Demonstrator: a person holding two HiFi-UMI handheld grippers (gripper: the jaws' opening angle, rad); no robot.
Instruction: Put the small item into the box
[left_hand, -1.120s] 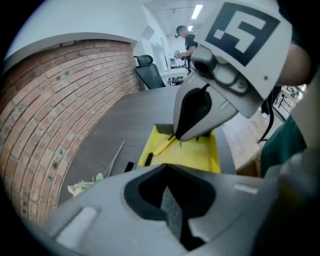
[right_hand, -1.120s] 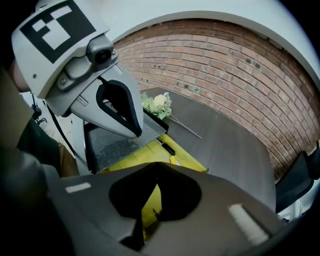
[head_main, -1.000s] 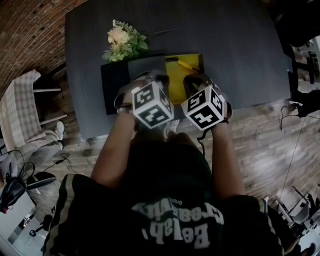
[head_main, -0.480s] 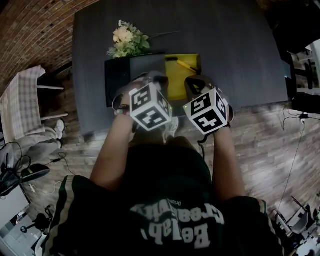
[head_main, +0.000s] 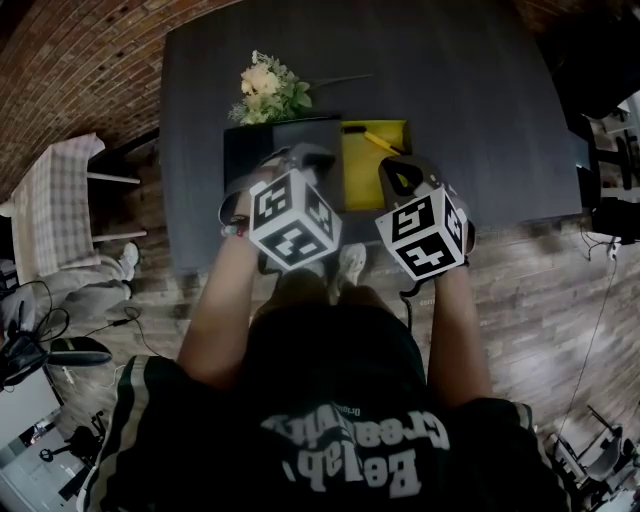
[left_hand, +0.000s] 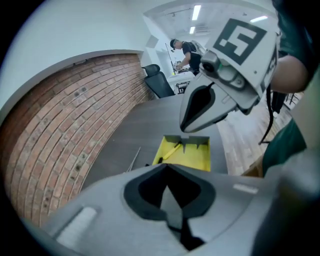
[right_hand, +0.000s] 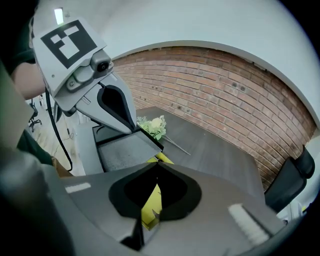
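**A:** Why are both tools in the air on the near side of the yellow box?

**B:** I'd say they hang between moves. The left gripper has its jaws pressed together with nothing between them. The right gripper is the same: tips meeting, empty. Both point down and forward at the box, side by side, and neither touches it.

**A:** So where is the small item?

**B:** The only candidate I see is a slim yellow stick. It lies slantwise inside the yellow box at its far end, close to the notched back wall. If that is the item, the job looks done. If another piece is meant, no view shows it.

**A:** And the dark thing on the left of the box?

**B:** A black-edged grey panel, just beside the yellow box. It may be the lid, laid open so the inside is reachable. Whether it is hinged to the box I cannot tell.

**A:** And the surroundings?

**B:** The box sits on a dark grey, matt table, with a bunch of flowers beyond the box's far left corner. A brick wall runs well off to the box's left. A plank floor lies on its near side, and a black office chair stands well beyond its far end.
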